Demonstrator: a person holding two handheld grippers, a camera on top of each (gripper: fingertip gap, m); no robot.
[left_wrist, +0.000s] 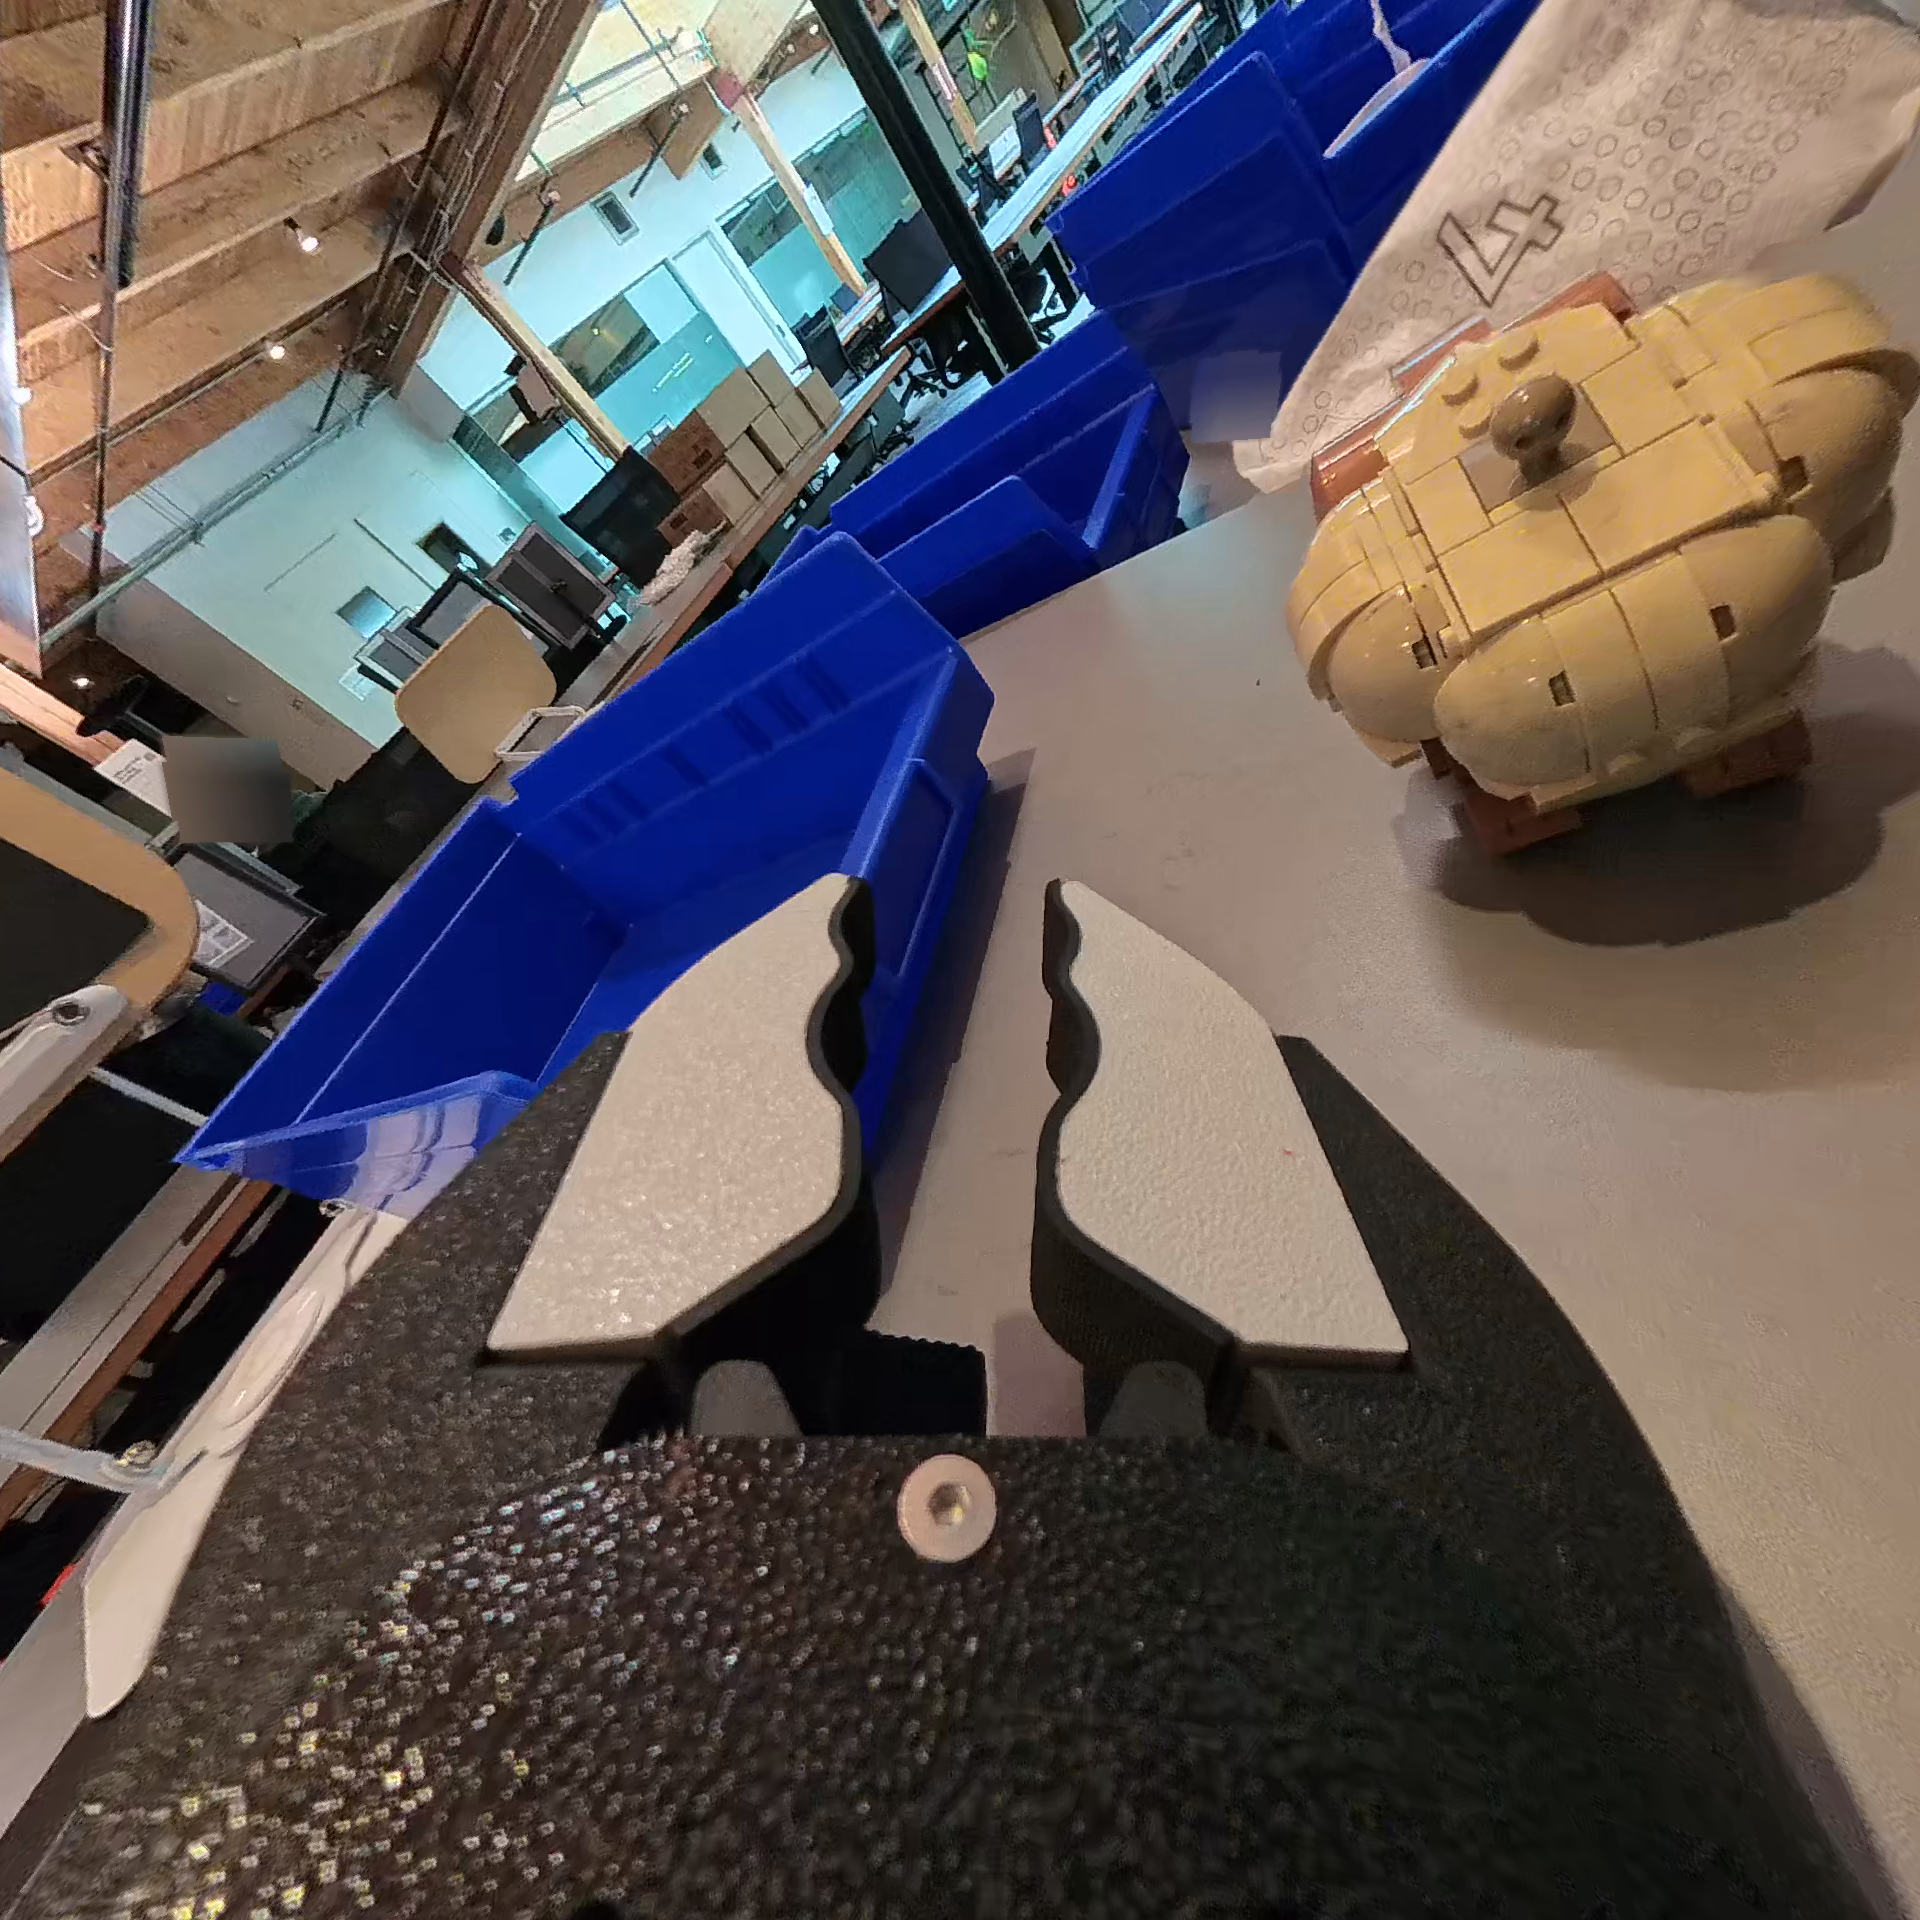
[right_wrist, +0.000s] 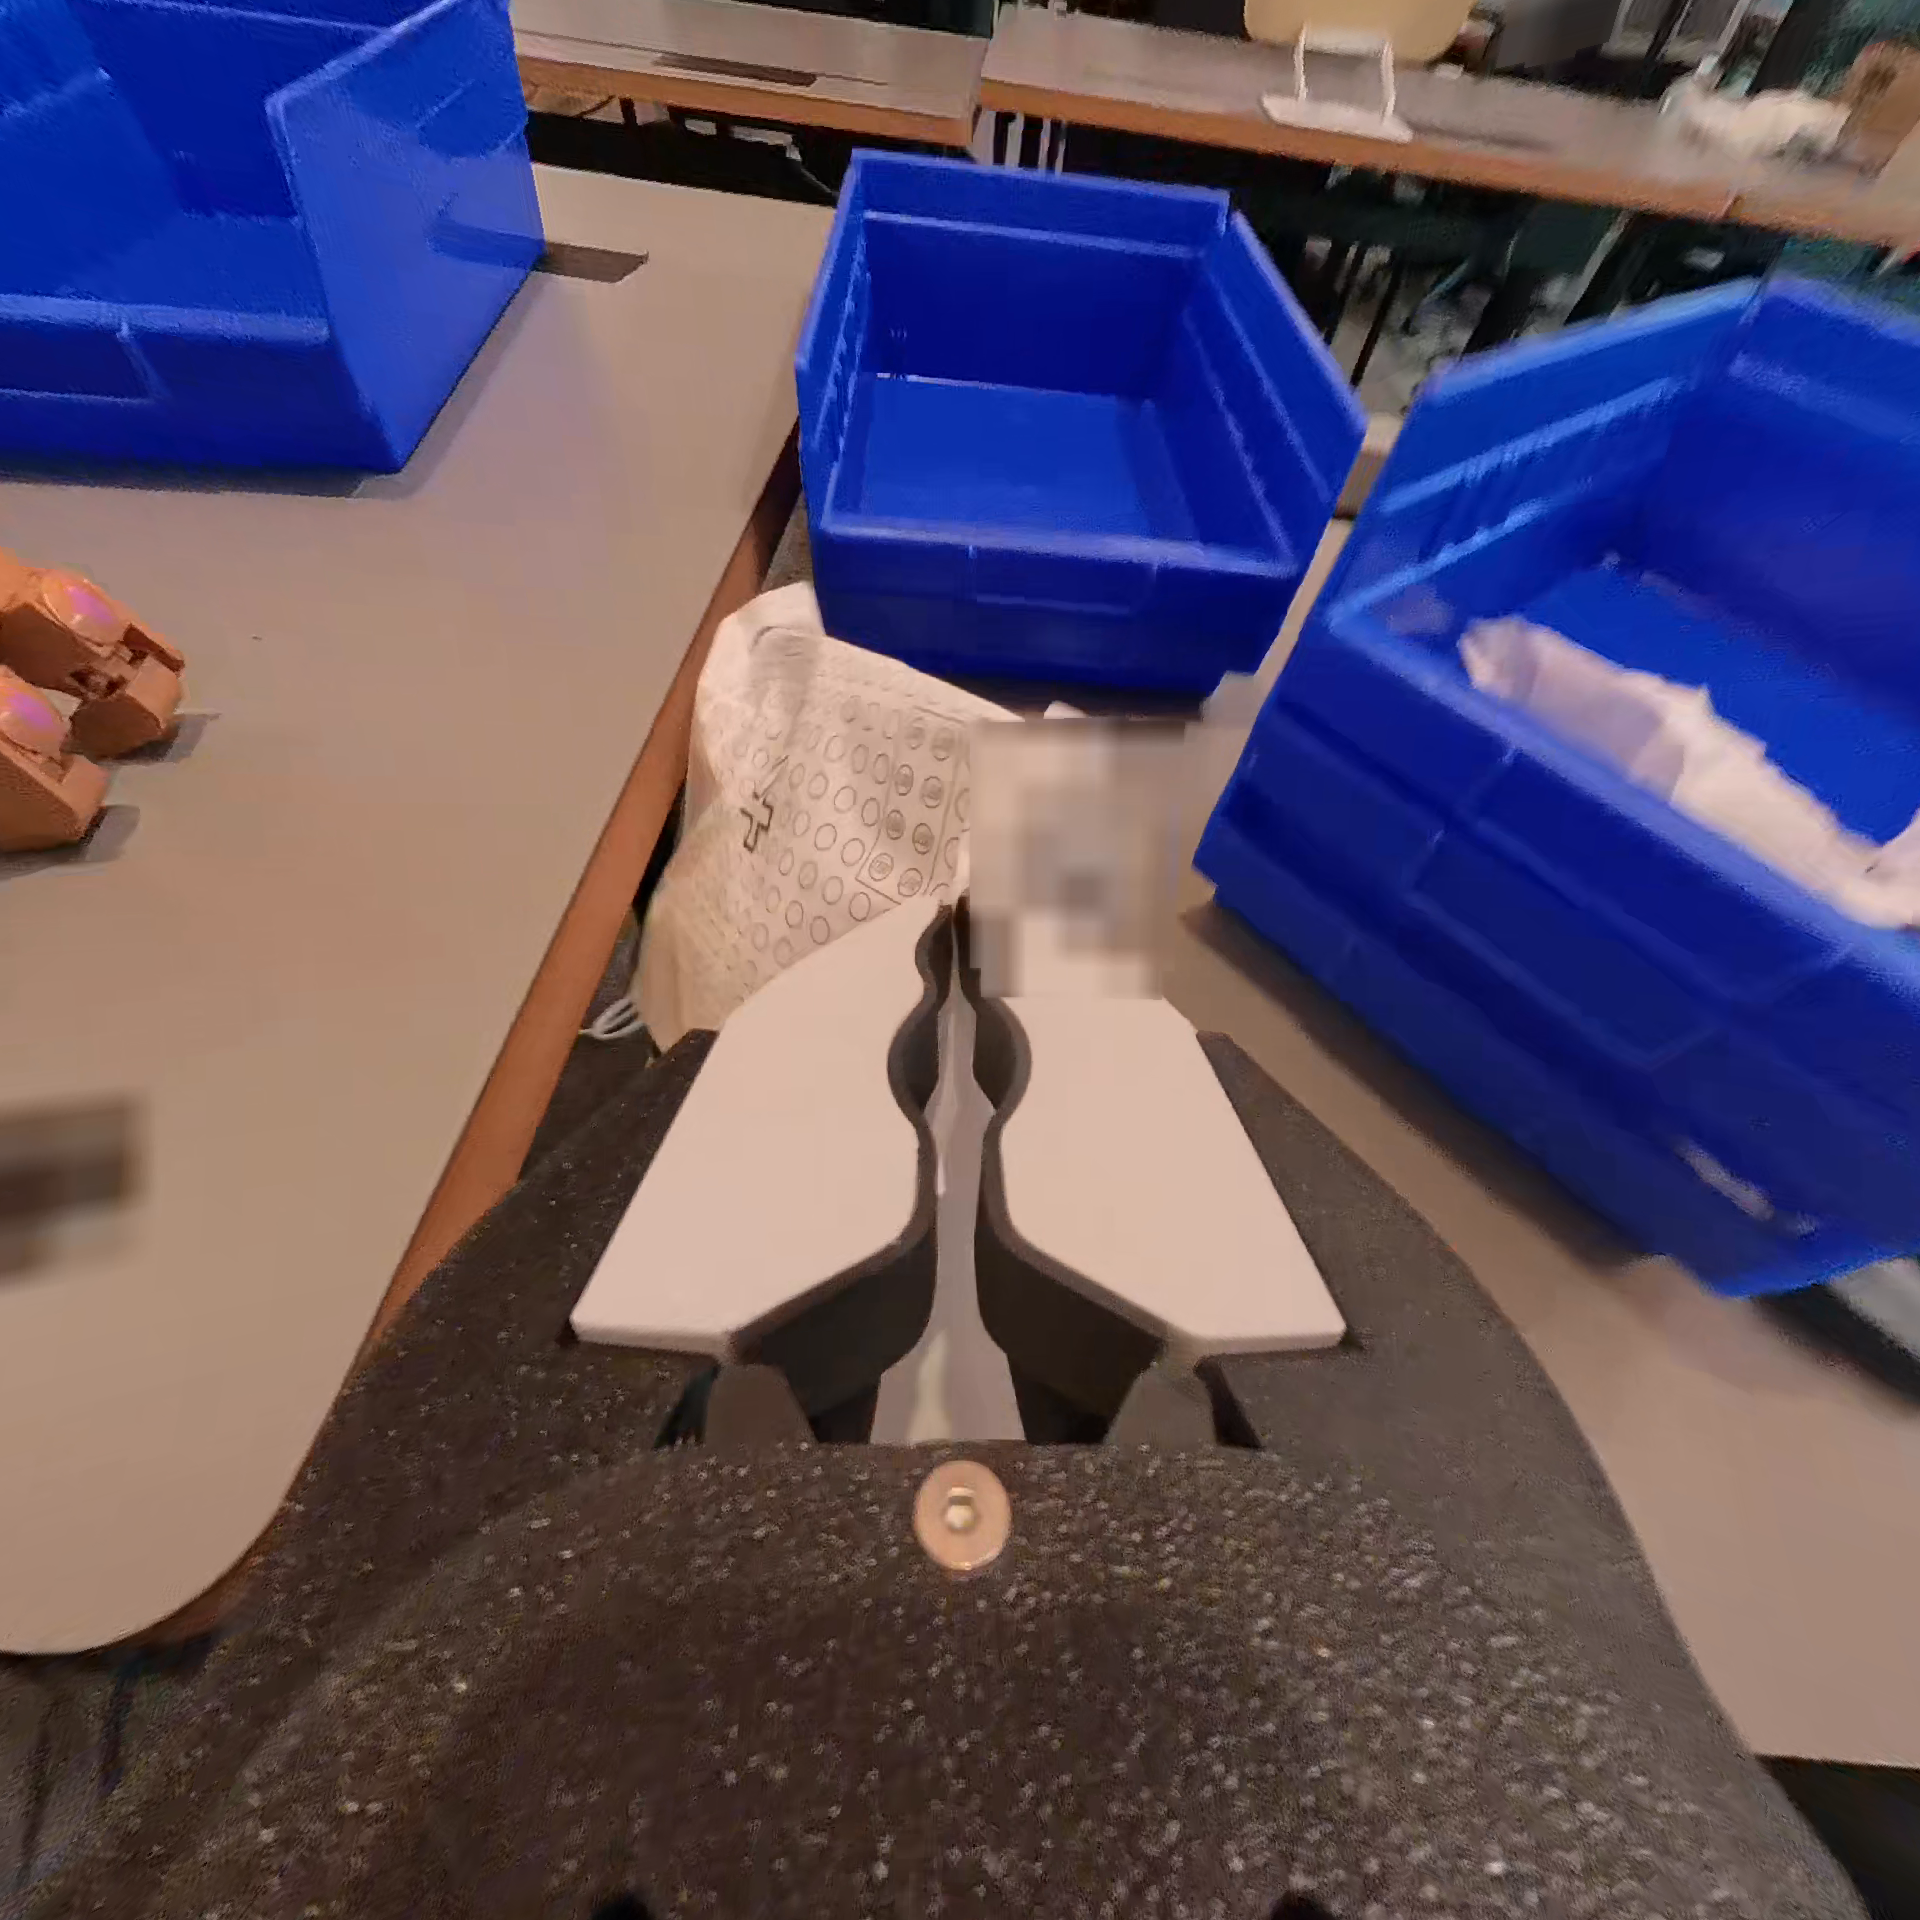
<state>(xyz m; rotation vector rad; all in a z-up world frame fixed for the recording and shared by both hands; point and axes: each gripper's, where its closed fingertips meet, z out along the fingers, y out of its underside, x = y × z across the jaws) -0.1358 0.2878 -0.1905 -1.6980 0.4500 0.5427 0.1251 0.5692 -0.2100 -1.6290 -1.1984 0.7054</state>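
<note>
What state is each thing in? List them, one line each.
left gripper: open, nothing between its fingers, above the grey table.
right gripper: shut on the white paper bag, a thin sheet of it between the fingers.
tan brick-built model: assembled, resting on the table.
middle blue bin: upright, empty.
right blue bin: tilted, white paper inside.
brown brick pieces: lying on the table.

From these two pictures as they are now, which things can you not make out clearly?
- Contents of the nearest blue bin, left wrist view: its wall hides the inside.
- Brown brick model, right wrist view: cut off by the left edge.
- White material in the right blue bin: motion-blurred.
- Paper bag: its right part lies under a mosaic patch.
</note>
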